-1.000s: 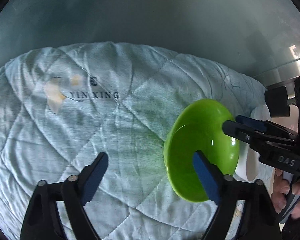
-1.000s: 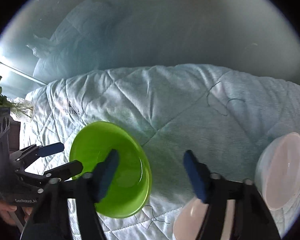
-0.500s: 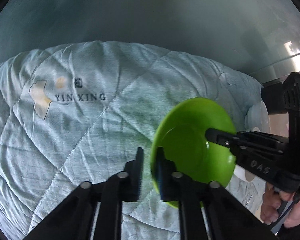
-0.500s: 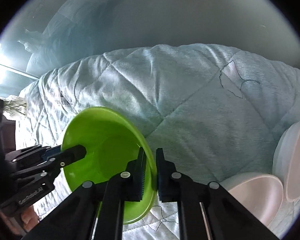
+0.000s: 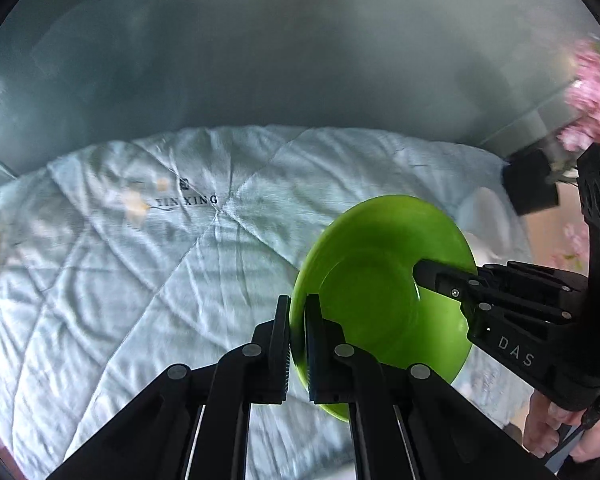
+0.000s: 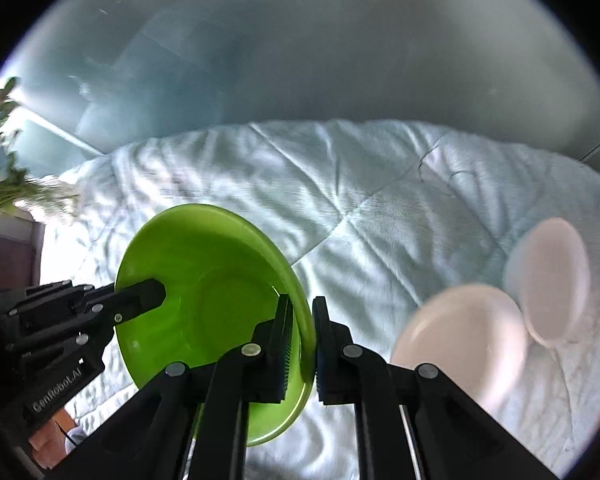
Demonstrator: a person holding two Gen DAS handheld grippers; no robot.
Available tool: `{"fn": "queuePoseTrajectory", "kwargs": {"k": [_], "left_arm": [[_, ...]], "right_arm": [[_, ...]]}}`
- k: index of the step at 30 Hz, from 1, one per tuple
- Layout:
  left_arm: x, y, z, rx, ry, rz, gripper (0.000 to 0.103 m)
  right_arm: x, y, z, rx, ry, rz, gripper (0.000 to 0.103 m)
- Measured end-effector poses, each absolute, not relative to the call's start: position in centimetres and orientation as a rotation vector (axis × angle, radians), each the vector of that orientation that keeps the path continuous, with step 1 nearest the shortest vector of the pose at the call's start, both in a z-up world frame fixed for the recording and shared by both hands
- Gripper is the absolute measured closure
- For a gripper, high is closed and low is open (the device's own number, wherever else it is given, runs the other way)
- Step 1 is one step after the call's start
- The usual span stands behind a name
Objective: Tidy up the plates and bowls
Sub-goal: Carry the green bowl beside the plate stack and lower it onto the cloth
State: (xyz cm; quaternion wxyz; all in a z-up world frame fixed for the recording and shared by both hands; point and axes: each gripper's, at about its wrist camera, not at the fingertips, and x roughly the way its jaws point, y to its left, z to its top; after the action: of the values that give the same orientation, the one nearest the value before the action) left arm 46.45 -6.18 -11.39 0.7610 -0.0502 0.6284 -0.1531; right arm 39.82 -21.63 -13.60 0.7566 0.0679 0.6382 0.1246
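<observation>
Where a pale quilt point(image 5: 148, 280) printed "YIN XING" spreads across the frame, a blurry grey wall sits behind and pink flowers point(image 5: 592, 92) at upper right. One green bowl point(image 5: 380, 300) is pinched on opposite rims by two grippers: the left gripper point(image 5: 298, 344) clamps its left edge, the right gripper point(image 6: 302, 344) its right edge. Two pink bowls point(image 6: 460, 340) lie at lower right. A second ago both jaws stood apart; now the green bowl is raised off the quilt.
</observation>
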Motion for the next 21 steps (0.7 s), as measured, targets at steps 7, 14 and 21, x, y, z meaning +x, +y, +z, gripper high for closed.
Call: {"fn": "queuePoseTrajectory", "kwargs": {"k": [7, 14, 21], "left_arm": [[38.5, -7.7, -2.0, -0.055, 1.261, -0.342, 0.100], [28.3, -11.8, 2.2, -0.049, 1.216, -0.385, 0.100], [20.6, -15.1, -0.4, -0.080, 1.267, -0.429, 0.100]], "right_arm": [[32.2, -23.4, -4.6, 0.157, 1.243, 0.268, 0.095], [24.4, -26.8, -0.4, 0.155, 1.202, 0.246, 0.095], [17.6, -29.9, -1.9, 0.148, 1.238, 0.216, 0.096]]}}
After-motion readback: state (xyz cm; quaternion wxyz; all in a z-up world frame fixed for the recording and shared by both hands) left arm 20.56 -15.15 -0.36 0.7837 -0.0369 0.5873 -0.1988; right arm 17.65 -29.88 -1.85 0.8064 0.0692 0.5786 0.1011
